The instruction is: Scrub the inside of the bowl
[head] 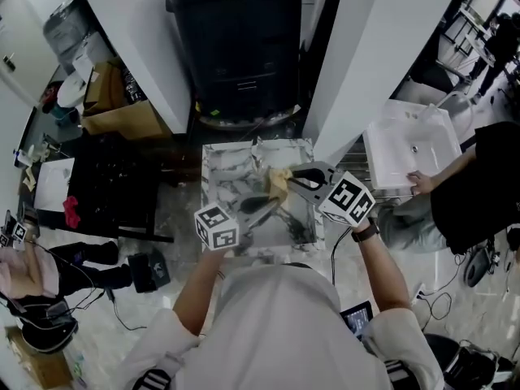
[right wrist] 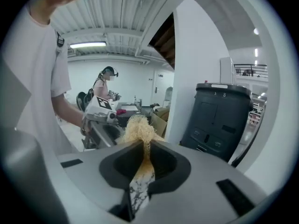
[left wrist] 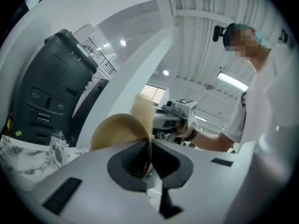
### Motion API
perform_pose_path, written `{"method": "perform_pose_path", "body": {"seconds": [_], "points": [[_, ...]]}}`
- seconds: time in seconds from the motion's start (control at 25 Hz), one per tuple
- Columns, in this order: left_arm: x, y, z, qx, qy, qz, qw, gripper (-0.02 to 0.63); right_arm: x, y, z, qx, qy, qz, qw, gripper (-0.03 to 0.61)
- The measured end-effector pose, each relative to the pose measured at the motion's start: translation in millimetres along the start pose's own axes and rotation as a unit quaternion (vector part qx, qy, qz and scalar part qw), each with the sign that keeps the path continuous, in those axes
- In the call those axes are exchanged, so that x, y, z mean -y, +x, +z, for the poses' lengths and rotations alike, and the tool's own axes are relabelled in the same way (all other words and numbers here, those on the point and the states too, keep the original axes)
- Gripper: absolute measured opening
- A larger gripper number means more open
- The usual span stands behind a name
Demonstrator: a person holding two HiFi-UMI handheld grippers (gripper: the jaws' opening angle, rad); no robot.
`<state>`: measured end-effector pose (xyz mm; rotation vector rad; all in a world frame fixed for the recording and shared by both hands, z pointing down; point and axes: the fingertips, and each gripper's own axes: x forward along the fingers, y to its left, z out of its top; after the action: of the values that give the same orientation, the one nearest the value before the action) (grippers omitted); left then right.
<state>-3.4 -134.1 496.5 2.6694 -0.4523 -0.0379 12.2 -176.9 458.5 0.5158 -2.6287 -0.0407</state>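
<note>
One tall black bin (head: 236,47) stands between white pillars (head: 382,47), just behind a small marble-patterned desk (head: 223,173). The desk's near edge is hidden in the head view under the white shirt (head: 276,323) of the person working. A white sink (head: 410,149) sits to the right with a second person (head: 471,185) beside it, cut off by the frame. The pillars crowd the desk's far corners, and open floor shows at its left side.

Above the desk, the left claw (left wrist: 148,155) is clenched on the rim of the tan bowl (left wrist: 119,132), which is tipped up on edge and off the surface. Most of the bowl's inside is hidden behind the claw's own body in the left gripper view. The right claw (right wrist: 142,148) is clamped on a tuft of pale fibrous scrubber (right wrist: 138,129), whose lower part disappears between the jaws. From the head view the two claws nearly meet at one tan patch over the desk's middle. There, bowl and scrubber cannot be told apart, nor whether they are touching.
</note>
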Motion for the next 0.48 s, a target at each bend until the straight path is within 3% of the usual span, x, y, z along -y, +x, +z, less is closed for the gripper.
{"method": "perform_pose_path", "body": {"seconds": [0.08,0.2,0.36,0.48], "points": [[18,4,-2,-0.002,0.003,-0.029,0.9996,0.018,19,2,-13,-0.036,-0.021,-0.022,0.999,0.049],[40,4,16,0.043,-0.029,-0.066,0.9965,0.018,35,10,-46,-0.072,-0.019,-0.023,0.997,0.049],[36,-8,55,0.14,-0.097,-0.071,0.9829,0.018,-2,20,-70,-0.021,0.061,0.066,0.996,0.049],[14,-18,73,0.175,-0.11,-0.039,0.9777,0.018,-40,18,-64,0.006,0.064,0.114,0.991,0.049]]}}
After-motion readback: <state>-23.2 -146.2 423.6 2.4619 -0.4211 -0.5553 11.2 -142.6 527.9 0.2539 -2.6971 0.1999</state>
